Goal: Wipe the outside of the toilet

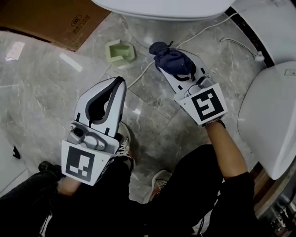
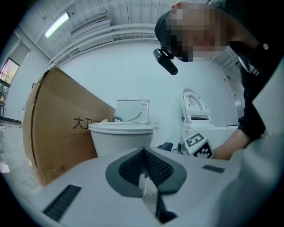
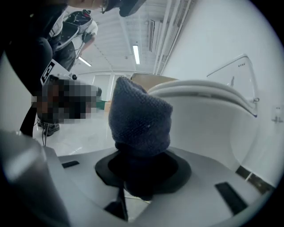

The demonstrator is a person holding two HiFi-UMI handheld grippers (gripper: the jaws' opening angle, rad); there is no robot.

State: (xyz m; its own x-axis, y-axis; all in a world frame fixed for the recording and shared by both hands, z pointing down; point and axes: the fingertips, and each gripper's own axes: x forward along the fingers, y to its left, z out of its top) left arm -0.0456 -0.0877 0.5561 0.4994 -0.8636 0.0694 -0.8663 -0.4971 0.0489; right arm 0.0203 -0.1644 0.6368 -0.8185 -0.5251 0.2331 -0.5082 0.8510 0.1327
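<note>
Right hand-held gripper (image 1: pixel 167 62) is clamping a dark blue knitted cloth (image 1: pixel 175 59).
White ceramic toilet (image 1: pixel 162 9) is sitting just ahead; left hand-held gripper (image 1: pixel 118 84), seemingly closed, farther off.

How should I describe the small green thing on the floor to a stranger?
Find the white toilet bowl at the top of the head view. Just below it, on the marble floor, sits a pale green plastic piece, the only green thing there.

Large dark characters beginning 大卫 are printed on the side of the cardboard box (image 2: pixel 57 133), and a small oval mark is stamped below them. The small label on the toilet (image 2: pixel 120 137) cannot be read.
</note>
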